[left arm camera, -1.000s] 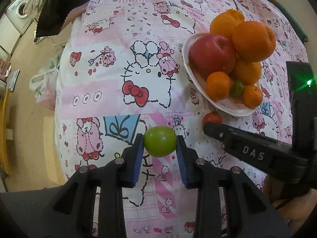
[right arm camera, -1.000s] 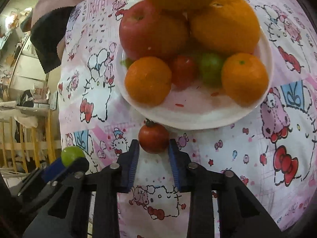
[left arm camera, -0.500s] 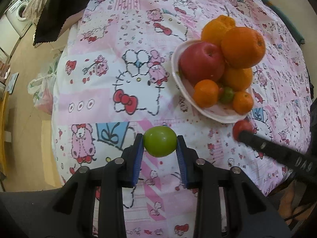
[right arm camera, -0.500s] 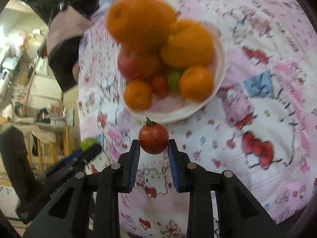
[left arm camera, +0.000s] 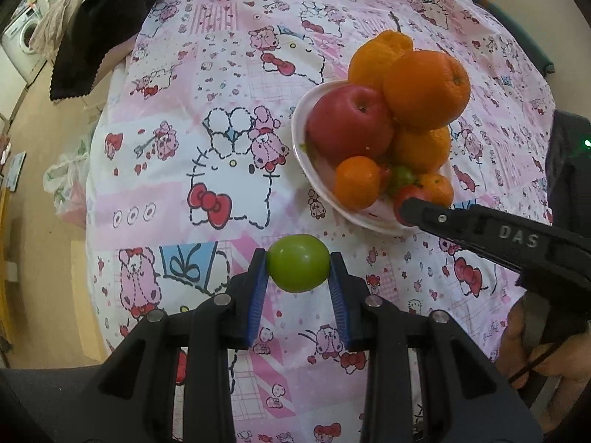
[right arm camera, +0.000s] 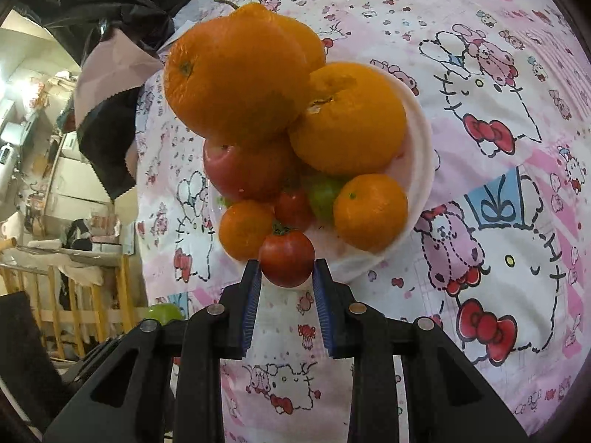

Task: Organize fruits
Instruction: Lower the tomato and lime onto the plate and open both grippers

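My left gripper [left arm camera: 298, 271] is shut on a green fruit [left arm camera: 297, 263] and holds it above the pink cloth, in front and to the left of the white plate [left arm camera: 301, 155]. The plate is piled with a red apple [left arm camera: 349, 123], large oranges [left arm camera: 426, 88], small oranges and a small green fruit. My right gripper [right arm camera: 286, 277] is shut on a red tomato [right arm camera: 286, 258] and holds it over the plate's near rim [right arm camera: 419, 170]. In the left wrist view the right gripper's finger [left arm camera: 480, 227] reaches in from the right with the tomato [left arm camera: 404, 199] at its tip.
A pink cartoon-print cloth [left arm camera: 221, 170] covers the round table. A black cloth [left arm camera: 96, 33] hangs at the far left edge. The floor, a plastic bag [left arm camera: 68, 192] and a washing machine [left arm camera: 20, 44] lie beyond the left edge.
My right gripper has moved with the tomato from in front of the plate to over its near rim. My left gripper has kept the green fruit and shifted slightly.
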### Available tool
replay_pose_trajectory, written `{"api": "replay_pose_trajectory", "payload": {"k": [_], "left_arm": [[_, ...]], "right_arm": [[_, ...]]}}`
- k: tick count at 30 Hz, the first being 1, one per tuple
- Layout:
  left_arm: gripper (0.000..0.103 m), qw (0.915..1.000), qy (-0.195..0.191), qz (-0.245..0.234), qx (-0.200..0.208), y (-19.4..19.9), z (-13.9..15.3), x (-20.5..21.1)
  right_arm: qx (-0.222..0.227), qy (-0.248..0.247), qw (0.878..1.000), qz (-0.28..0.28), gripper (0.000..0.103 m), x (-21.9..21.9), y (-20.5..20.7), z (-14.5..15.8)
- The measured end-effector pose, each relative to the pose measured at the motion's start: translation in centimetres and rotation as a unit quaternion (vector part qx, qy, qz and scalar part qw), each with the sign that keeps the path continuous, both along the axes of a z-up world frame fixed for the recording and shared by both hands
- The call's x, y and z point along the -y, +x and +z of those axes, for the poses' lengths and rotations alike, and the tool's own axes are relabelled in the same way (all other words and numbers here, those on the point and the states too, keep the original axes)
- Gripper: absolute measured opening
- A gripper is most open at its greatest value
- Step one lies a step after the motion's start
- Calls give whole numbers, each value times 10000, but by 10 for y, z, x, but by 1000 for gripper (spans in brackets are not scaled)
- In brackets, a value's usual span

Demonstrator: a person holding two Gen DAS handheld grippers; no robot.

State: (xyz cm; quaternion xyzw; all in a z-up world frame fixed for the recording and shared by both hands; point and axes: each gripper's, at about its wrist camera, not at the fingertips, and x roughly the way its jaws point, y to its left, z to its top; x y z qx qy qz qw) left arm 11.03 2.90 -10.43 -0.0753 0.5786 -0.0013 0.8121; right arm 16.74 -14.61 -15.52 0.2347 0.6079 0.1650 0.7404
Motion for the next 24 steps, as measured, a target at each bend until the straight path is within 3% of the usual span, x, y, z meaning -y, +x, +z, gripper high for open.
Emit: {"api": "replay_pose_trajectory", "payload": {"k": [6, 9, 10, 15, 19, 24], "left_arm": [[29, 10000, -26, -15, -10, 5, -2, 5], [29, 9999, -26, -72, 76, 5, 2, 11], [29, 9999, -55, -92, 103, 5, 3, 12], [29, 9994, -143, -137, 278, 4, 7, 16], [29, 9987, -127, -235, 437, 4, 9, 22], [29, 9983, -155, -215, 522, 13, 10, 29]], "right_arm": [[-11, -37, 10000, -44, 34, 1, -4, 3], [-59, 152, 9998, -97, 56, 7, -7, 4], [-51, 270, 9995, -146, 58, 11, -10, 7], [22, 227, 9990, -374, 59, 36, -23, 22], [75, -338, 9918, -1232, 64, 86, -45, 34], [22, -118, 9848, -1732, 68, 122, -54, 35]]}}
